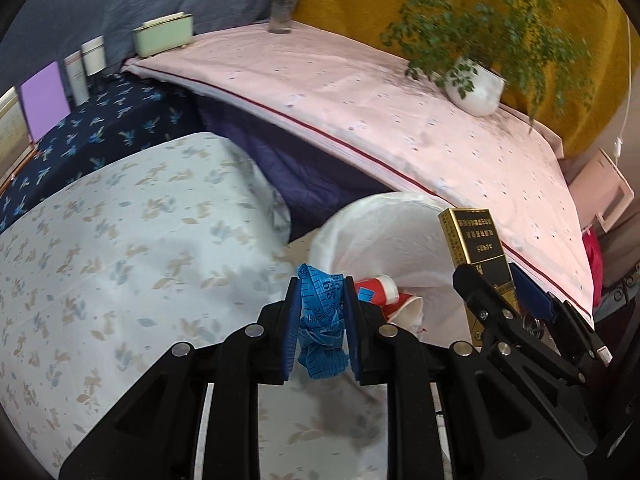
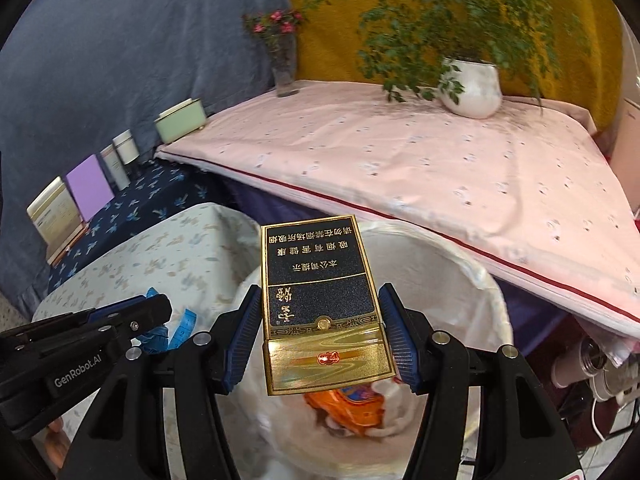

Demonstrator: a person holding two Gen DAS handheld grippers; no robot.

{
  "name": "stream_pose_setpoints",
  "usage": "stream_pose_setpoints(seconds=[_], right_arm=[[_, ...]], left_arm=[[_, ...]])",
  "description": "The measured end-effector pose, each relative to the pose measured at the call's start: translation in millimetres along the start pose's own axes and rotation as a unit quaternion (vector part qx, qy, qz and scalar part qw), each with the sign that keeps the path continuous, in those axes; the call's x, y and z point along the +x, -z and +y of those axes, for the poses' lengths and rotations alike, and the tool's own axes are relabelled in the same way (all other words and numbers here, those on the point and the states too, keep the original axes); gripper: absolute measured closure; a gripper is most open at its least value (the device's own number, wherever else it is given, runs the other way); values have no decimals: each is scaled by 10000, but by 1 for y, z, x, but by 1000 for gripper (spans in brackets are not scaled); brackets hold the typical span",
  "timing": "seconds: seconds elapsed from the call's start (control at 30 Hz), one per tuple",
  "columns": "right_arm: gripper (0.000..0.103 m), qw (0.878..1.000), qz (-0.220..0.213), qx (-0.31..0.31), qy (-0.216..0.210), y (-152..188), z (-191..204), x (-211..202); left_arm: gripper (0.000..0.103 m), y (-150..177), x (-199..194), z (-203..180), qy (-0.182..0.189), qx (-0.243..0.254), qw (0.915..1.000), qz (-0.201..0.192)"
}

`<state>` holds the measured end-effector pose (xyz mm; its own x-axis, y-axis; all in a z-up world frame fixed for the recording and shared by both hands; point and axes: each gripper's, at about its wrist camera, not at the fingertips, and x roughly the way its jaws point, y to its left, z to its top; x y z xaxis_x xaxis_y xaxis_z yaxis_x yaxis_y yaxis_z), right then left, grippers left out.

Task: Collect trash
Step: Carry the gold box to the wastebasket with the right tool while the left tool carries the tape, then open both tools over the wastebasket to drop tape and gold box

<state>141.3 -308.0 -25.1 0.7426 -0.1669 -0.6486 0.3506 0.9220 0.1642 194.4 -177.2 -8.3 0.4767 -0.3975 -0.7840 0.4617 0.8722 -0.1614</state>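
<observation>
Left gripper clamped on blue tape measure; right gripper clamped on gold cigarette box. Both near white-lined bin. Step: carry to bin. Next: centre over opening, release.

Left wrist view: left gripper at bottom centre w/ tape measure between its pads; bin just behind it, cup inside. Right gripper at lower right w/ box upright between its pads, over bin's right side. Table behind bin, running to upper right; plant pot on it at right, vase at top centre, tissue box at upper left. Right wrist view: box centre frame, bin below & behind it, wrapper inside bin
</observation>
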Motion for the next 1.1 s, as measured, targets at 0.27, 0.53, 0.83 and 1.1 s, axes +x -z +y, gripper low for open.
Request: stream_pose_setpoints(seconds=[0.27, 0.53, 0.83, 1.1], right_arm=[[46, 9996, -19, 228, 152, 5, -38, -2], [46, 9991, -42, 363, 193, 7, -56, -2], [45, 9993, -28, 342, 139, 8, -53, -1], [45, 9995, -18, 283, 119, 7, -46, 0]], left_arm=[[79, -3, 15, -35, 179, 240, 9995, 54], [59, -7, 15, -45, 153, 287, 9995, -62], [59, -8, 14, -39, 59, 248, 9996, -99], [59, -9, 11, -33, -1, 211, 9997, -96]])
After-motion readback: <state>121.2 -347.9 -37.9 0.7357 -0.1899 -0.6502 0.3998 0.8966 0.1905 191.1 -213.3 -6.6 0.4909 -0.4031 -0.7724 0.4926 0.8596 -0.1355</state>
